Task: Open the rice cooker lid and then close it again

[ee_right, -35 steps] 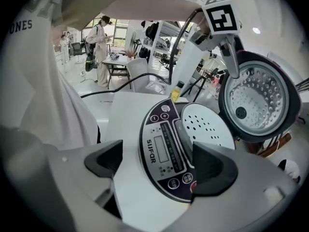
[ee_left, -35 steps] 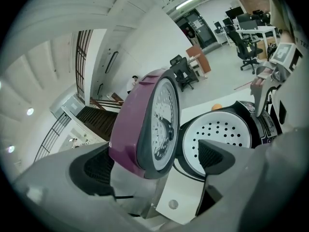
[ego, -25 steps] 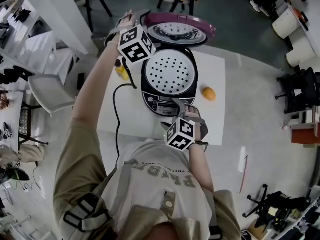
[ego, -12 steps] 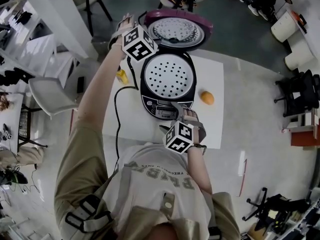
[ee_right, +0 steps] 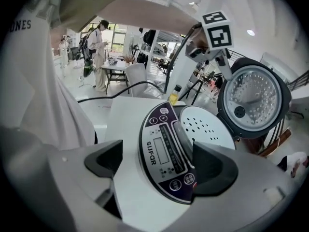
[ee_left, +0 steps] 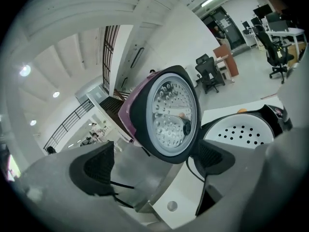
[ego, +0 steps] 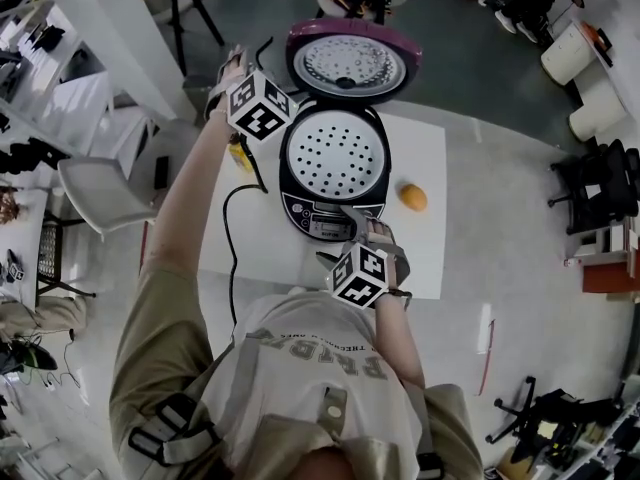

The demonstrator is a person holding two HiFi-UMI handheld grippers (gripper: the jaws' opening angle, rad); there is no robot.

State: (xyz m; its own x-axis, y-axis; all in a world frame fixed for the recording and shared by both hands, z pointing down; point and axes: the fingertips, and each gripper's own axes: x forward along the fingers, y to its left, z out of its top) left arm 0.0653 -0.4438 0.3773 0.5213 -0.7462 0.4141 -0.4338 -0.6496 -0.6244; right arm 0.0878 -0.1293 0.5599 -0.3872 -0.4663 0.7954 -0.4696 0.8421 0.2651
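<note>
At the front of the cooker, right gripper: jaws wide apart, holding nothing. Pitched steeply down. Control panel lies in the gap as seen along the jaws. Right pad sits close to the panel's lower corner; contact not certain.

Left gripper: raised at the cooker's rear left, arm stretched out over the table's left side. Jaws apart too, empty. Lid shows past the gap, slightly above it; neither pad touches it.

Lid: fully up, standing behind the pot. Purple shell, dark rim, dimpled metal inner plate facing the person.

Pot mouth: filled by a white tray with rows of round holes.

Cooker stands on a white table, toward the far edge, panel facing the person.

Orange: on the table just right of the cooker, not touching.

Black cable: leaves the cooker's left side, loops across the tabletop and runs toward the near edge.

Small yellow item: at the table's left edge beside the left forearm, partly hidden; kind unclear.

Around: pale floor, chairs, desks. People stand far off in the right gripper view.
</note>
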